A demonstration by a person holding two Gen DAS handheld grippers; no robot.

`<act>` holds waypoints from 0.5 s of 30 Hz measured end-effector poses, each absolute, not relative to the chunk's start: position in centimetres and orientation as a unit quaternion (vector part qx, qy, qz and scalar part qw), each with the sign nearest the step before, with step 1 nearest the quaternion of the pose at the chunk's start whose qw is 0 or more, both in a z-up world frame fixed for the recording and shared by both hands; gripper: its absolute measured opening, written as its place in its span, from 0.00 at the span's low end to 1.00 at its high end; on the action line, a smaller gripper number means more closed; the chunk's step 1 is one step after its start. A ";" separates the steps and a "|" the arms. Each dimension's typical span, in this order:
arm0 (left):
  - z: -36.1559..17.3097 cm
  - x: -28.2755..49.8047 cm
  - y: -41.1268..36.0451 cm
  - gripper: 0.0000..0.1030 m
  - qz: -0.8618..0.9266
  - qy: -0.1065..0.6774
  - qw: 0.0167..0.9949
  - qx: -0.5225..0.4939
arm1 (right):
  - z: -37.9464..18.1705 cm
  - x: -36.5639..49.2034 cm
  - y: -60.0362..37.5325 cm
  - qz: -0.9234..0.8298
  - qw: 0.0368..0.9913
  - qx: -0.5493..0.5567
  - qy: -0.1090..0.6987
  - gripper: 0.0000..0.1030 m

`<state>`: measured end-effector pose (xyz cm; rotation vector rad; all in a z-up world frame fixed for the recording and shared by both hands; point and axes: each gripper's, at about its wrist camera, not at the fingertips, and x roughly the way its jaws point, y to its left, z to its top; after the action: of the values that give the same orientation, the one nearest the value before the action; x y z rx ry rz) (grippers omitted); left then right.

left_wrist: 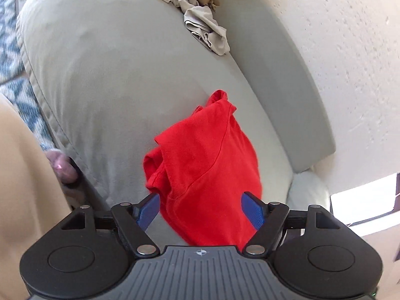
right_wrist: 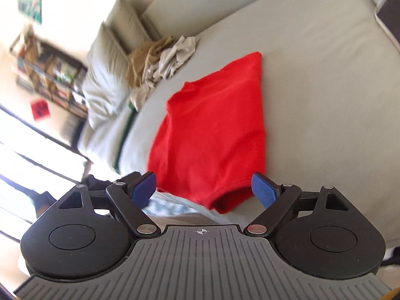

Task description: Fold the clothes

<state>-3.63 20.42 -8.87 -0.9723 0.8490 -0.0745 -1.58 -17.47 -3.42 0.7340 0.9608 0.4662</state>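
The left gripper (left_wrist: pixel 200 206) stands wide, blue pads clear of the red shirt (left_wrist: pixel 207 165) lying folded between them toward 12 o'clock on the grey bed (left_wrist: pixel 112 80). The right gripper (right_wrist: pixel 203 187) gapes equally wide, holding nothing, over the shirt's hem. Crumpled beige clothes (left_wrist: pixel 200 22) sit farther off, at 12 o'clock in the left view, 11 o'clock in the right, beside pillows (right_wrist: pixel 105 75).
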 end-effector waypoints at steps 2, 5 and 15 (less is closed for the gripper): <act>-9.6 -3.1 20.7 0.69 -0.007 0.395 0.796 -0.459 | -3.9 -1.3 -17.9 0.212 0.785 0.372 0.447 0.84; -10.4 -2.3 21.0 0.69 0.017 0.396 0.803 -0.445 | -4.0 -1.3 -17.9 0.203 0.788 0.375 0.445 0.84; -13.6 0.6 21.2 0.67 -0.023 0.399 0.796 -0.455 | -4.2 -0.5 -17.6 0.198 0.798 0.362 0.439 0.84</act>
<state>0.55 21.21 -13.60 -0.9782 0.8561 -0.0485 -0.53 -17.61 -4.18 0.7771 0.9415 0.4245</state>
